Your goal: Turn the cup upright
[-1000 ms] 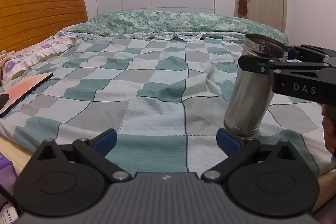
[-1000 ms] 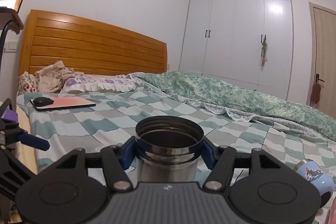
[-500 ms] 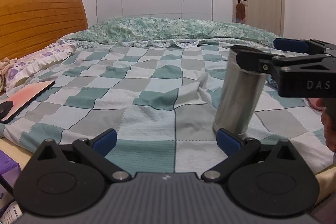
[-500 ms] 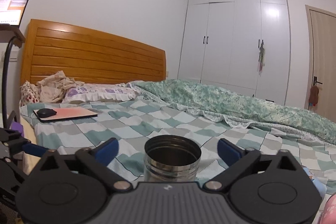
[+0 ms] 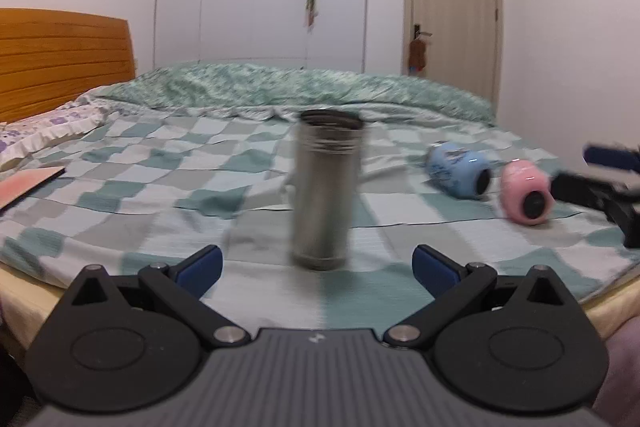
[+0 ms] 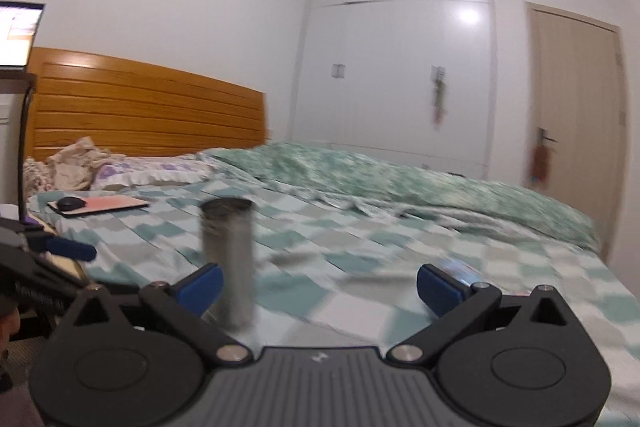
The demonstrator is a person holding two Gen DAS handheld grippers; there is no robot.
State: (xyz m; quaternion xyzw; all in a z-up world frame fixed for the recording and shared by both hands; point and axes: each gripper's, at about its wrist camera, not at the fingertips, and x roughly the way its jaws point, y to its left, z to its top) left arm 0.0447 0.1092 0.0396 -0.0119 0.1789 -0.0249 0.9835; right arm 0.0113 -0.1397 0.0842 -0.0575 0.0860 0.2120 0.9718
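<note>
Each tool (image 5: 316,263) is black with blue fingertips (image 5: 200,265), silver screws and a ribbed grey body.

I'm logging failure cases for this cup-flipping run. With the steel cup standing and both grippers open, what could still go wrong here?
The steel cup is tall and narrow and stands free on the soft, wrinkled checkered bedspread, so it could topple. The right gripper is open with its left finger beside the cup; a sideways swing might clip it. The blue cup and pink cup lie on their sides and might roll.

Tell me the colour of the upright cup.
Plain silver steel cup, unpatterned; the left wrist view shows it best.
</note>
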